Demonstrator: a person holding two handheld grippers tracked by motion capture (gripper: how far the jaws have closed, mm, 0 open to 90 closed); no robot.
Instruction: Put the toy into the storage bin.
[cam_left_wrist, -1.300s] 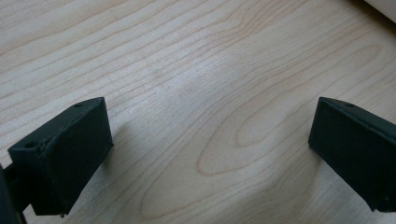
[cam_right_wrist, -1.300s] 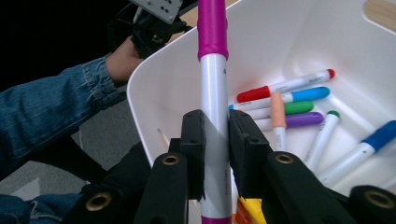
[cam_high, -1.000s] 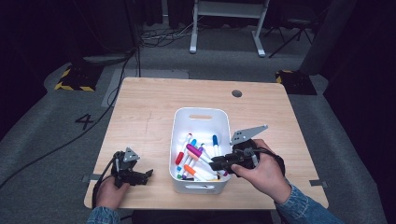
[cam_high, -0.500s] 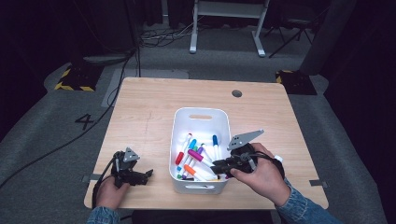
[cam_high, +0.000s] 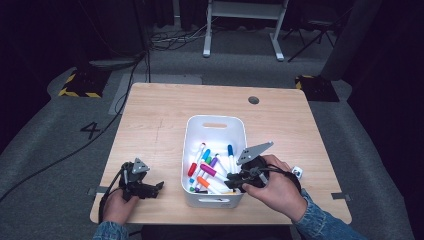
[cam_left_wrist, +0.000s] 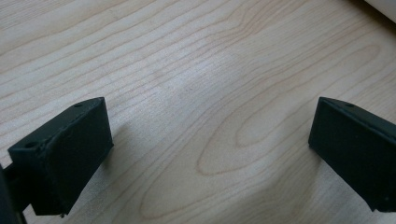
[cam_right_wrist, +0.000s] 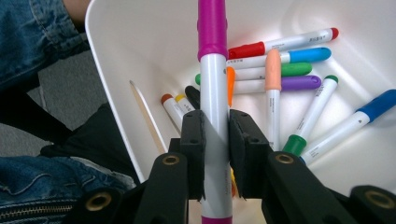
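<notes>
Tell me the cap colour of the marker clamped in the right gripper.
Magenta cap on the white marker; clearest in the right gripper view.

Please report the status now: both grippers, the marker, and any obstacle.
Right gripper shut on magenta marker, above white bin. Left gripper open, empty, over table. Other markers lie below; nothing blocks.

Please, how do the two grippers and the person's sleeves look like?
Both the left gripper and the right gripper are black with blocky jaws, each topped by a grey three-cornered plate. A black cable trails from each. Brass-coloured rivets mark the right one's arms. The sleeves are blue denim.
</notes>
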